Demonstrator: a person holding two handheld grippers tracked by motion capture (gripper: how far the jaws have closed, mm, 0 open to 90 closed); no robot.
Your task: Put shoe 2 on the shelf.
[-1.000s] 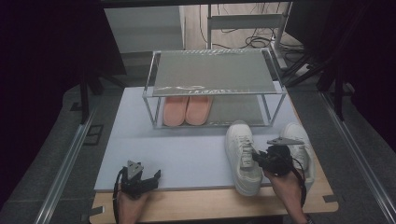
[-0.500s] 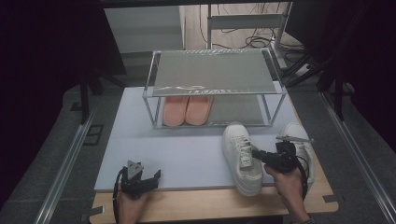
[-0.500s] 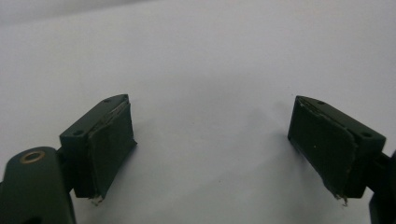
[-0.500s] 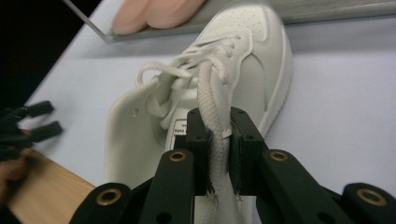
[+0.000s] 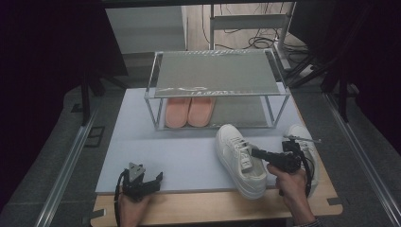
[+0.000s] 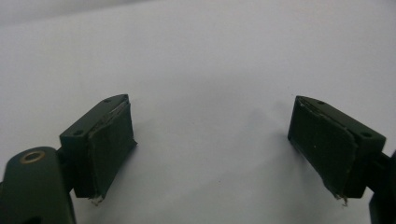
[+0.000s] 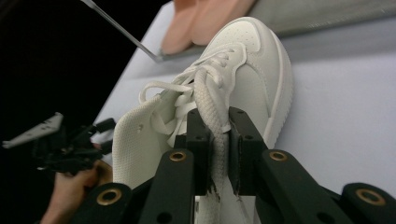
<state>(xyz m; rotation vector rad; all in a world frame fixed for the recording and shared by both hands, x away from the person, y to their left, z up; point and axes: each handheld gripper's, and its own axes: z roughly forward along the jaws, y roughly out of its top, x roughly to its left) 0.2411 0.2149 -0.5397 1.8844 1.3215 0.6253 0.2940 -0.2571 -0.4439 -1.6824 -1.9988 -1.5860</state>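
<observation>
Left of the white lace-up sneaker (image 5: 239, 158), the left gripper (image 5: 150, 182) is resting with jaws spread wide on nothing. The right gripper (image 7: 218, 154) is pinching the sneaker's collar edge between closed jaws, before the metal two-tier rack (image 5: 215, 78).

Nothing here can be read: no lettering, brand or number stands out on the white sneaker (image 5: 239, 158), the peach slippers (image 5: 189, 111), the rack (image 5: 215, 71) or either gripper.

Each black gripper (image 5: 142, 182) has brass-ringed pivot holes, worn pads, a trailing black cable.
</observation>
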